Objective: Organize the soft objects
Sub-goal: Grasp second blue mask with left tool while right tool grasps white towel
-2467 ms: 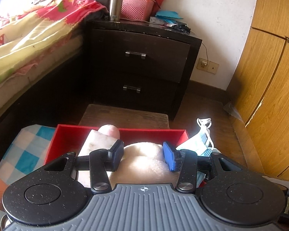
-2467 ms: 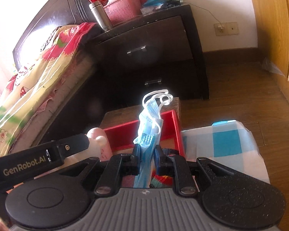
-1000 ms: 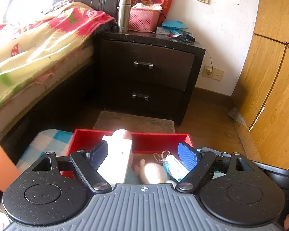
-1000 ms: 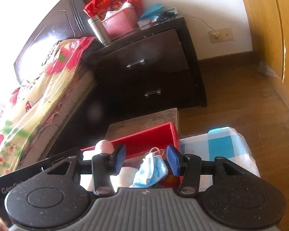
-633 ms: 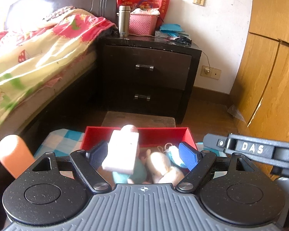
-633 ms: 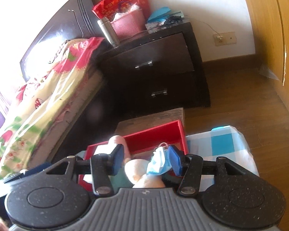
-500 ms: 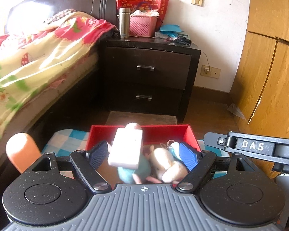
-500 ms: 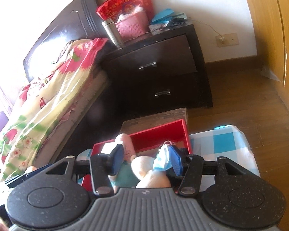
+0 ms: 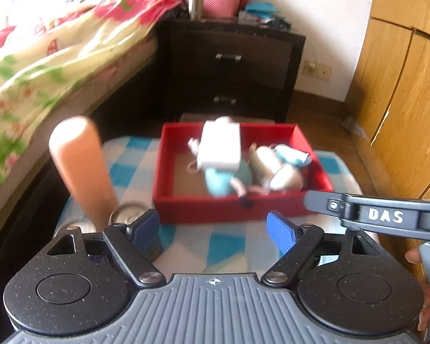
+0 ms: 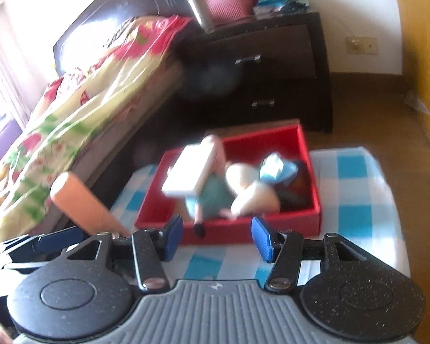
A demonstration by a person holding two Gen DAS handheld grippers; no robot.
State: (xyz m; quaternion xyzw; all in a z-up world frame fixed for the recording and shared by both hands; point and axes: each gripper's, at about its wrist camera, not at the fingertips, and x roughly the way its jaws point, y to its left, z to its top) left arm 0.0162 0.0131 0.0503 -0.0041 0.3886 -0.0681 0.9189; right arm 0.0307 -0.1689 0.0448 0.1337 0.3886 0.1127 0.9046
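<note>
A red box (image 9: 229, 209) (image 10: 229, 229) sits on a blue-and-white checked cloth (image 9: 215, 243) (image 10: 355, 200). Inside it lie a white block (image 9: 220, 146) (image 10: 186, 175), a soft doll in teal (image 9: 223, 180) (image 10: 212, 195), a cream plush (image 9: 275, 172) (image 10: 249, 192) and a blue face mask (image 9: 292, 154) (image 10: 278, 169). My left gripper (image 9: 213, 229) is open and empty, just in front of the box. My right gripper (image 10: 216, 236) is open and empty at the box's near wall; its arm also shows in the left wrist view (image 9: 381, 215).
An orange cylinder (image 9: 80, 169) (image 10: 83, 203) stands left of the box beside a metal can (image 9: 126, 215). A bed with a floral quilt (image 9: 57, 51) lies at the left, a dark nightstand (image 9: 232, 66) behind, wooden cupboards (image 9: 401, 100) at the right.
Both grippers have pulled back from the box and stand open. The face mask and the plush, held 2.5 s ago, now lie in the box.
</note>
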